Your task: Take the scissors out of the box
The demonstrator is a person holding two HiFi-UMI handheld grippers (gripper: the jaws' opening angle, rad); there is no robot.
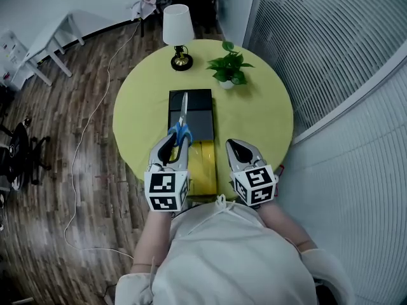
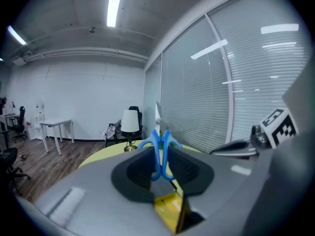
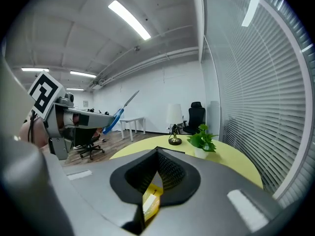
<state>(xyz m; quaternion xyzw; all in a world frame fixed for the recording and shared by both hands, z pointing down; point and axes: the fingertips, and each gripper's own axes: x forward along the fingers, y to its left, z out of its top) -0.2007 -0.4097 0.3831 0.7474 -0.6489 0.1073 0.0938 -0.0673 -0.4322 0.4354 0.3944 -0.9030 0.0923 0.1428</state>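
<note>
**A:** What does the head view show?
**B:** The left gripper, at lower centre, has its jaws clamped on the blue handles of the scissors. The blades point up-frame over the black box on the round table. The right gripper is beside it, jaws closed and empty.
**A:** Left gripper view?
**B:** Handles pinched between the jaws at centre; blades point away.
**A:** Right gripper view?
**B:** Jaws together, nothing between them. The scissors appear at upper left, held in the air.
</note>
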